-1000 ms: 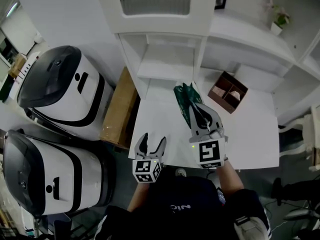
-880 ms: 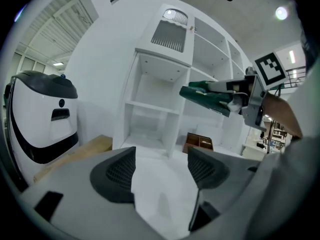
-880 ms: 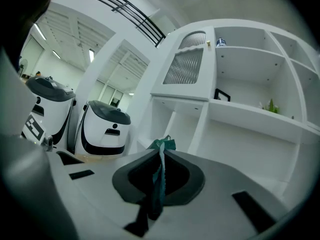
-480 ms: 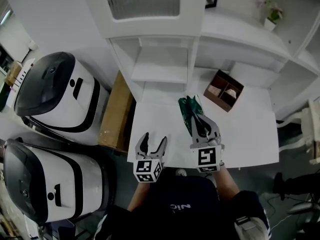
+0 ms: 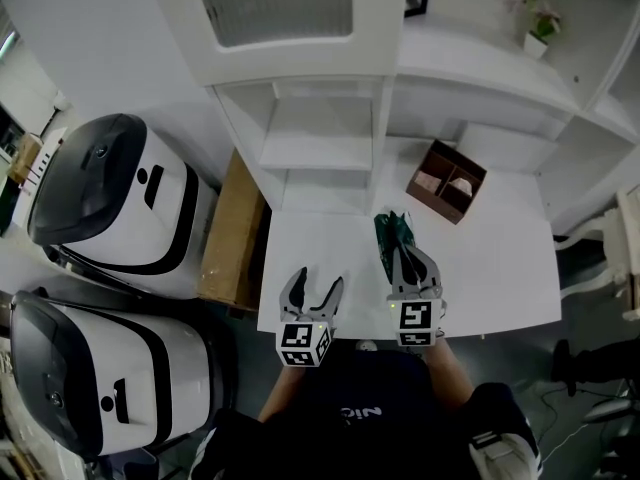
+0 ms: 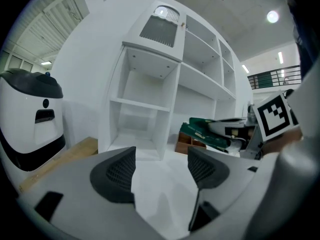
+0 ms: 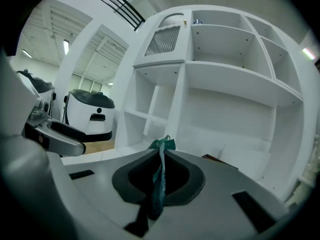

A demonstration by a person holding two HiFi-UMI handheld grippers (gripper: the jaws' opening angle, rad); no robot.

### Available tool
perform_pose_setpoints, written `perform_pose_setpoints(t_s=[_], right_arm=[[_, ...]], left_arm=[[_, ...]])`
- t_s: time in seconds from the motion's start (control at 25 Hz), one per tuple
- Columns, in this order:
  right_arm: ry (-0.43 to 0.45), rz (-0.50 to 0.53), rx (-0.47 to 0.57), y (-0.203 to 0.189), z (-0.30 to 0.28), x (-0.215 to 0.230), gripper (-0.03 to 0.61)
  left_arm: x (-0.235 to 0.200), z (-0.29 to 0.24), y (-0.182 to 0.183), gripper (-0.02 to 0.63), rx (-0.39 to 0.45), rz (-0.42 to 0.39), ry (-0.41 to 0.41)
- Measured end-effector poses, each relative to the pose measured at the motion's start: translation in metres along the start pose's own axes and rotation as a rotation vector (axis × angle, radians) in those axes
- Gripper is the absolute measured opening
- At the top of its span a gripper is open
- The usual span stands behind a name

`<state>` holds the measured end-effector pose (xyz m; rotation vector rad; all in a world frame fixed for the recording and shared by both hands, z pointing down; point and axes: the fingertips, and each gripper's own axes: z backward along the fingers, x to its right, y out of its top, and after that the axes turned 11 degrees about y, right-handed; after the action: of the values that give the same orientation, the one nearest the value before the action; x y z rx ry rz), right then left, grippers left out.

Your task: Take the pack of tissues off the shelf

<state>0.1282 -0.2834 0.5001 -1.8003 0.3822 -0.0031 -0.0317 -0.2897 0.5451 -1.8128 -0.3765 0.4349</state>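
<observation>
My right gripper (image 5: 409, 258) is shut on the green pack of tissues (image 5: 393, 230), which sticks out ahead of its jaws above the white tabletop (image 5: 500, 268). In the right gripper view the pack's thin edge (image 7: 159, 176) is pinched between the two dark pads. From the left gripper view the green pack (image 6: 202, 132) shows at the right, clear of the shelf unit. My left gripper (image 5: 312, 296) hovers near the table's front edge, open, with nothing between its jaws (image 6: 160, 171).
A white shelf unit (image 5: 320, 148) stands at the back of the table. A brown divided box (image 5: 446, 181) sits at the back right. Two white and black machines (image 5: 110, 198) and a cardboard box (image 5: 236, 230) stand to the left of the table.
My right gripper has pulled back toward the table's front edge with the green pack in it. The left gripper has stayed near the front edge.
</observation>
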Motion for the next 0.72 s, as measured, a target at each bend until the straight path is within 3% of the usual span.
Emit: perform_pose_setpoints(t_s=[0.4,0.72], right_arm=[[-0.063,-0.08,-0.116,-0.066,0.001,-0.001,0.011],[-0.066,-0.063,-0.103,-0.056,-0.004,0.001,0.011]], left_arm=[[-0.003,-0.007,-0.017,0.325,-0.041,-0.021,-0.018],[-0.005,-0.014,-0.008,0.325,-0.021,-0.017,-0.028]])
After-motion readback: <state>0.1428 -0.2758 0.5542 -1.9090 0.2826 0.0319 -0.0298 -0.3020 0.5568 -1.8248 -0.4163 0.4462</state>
